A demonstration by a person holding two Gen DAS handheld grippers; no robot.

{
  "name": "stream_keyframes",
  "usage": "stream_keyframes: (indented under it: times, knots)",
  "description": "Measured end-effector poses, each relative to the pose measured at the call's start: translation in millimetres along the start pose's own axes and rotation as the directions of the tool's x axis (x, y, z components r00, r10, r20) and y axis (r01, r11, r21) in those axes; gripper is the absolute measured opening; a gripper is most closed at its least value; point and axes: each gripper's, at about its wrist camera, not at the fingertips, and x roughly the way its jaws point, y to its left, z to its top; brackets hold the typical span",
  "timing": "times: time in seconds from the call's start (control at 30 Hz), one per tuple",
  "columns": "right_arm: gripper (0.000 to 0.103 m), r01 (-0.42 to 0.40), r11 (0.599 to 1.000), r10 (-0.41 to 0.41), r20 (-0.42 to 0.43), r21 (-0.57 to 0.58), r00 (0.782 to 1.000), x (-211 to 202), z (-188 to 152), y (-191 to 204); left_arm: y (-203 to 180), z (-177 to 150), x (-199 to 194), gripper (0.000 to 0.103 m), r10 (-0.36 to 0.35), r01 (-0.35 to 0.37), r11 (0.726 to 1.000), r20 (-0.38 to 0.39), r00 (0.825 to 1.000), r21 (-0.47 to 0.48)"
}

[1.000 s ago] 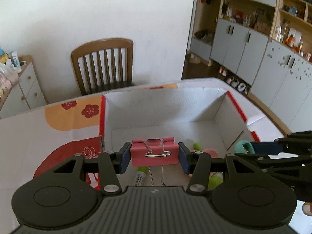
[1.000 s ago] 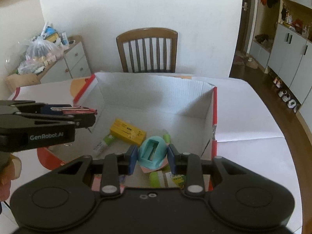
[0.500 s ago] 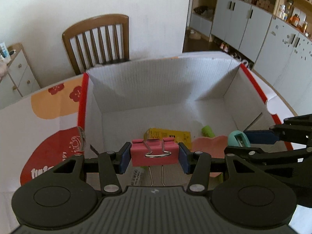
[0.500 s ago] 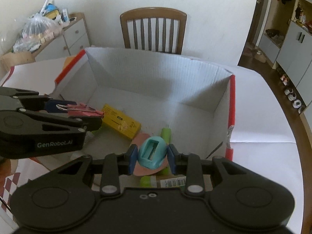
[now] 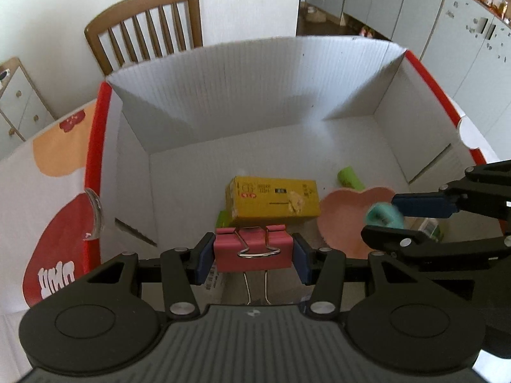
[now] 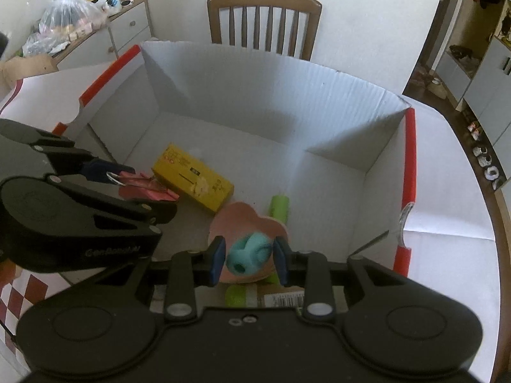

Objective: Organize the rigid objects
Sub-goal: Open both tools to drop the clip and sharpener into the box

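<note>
My left gripper is shut on a pink binder clip, held over the near left part of the open white cardboard box. My right gripper has opened; the teal plastic piece sits blurred and tilted between its spread fingers, above a pink heart-shaped dish. In the left wrist view the teal piece shows blurred between the right gripper's fingers. A yellow box and a green tube lie on the box floor.
The box has red-edged flaps folded out over a white table. More green tubes and a barcoded item lie at the box's near end. A wooden chair stands behind the table.
Both grippers moved forward and down into the box. The right gripper's fingers spread and the teal piece has tipped loose between them. The left still holds the clip.
</note>
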Motion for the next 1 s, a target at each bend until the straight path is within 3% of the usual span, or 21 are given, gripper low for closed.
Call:
stream_keyframes:
  times: [0.17,0.5,1.0]
  knots:
    - [0.032,0.000,1.000,0.000,-0.006,0.002,1.000,2,0,-1,5,0,9,0.050,-0.002,0.001,1.000,-0.033,0.999,-0.019]
    - [0.041,-0.001,1.000,0.001,-0.004,0.009,1.000,-2,-1,1,8,-5,5,0.051,-0.019,0.018,0.999,-0.028,0.999,-0.042]
    - [0.050,0.008,1.000,-0.009,0.049,0.028,0.999,-28,-10,-4,3,-8,-25,0.058,-0.033,0.035,0.999,0.046,0.998,-0.029]
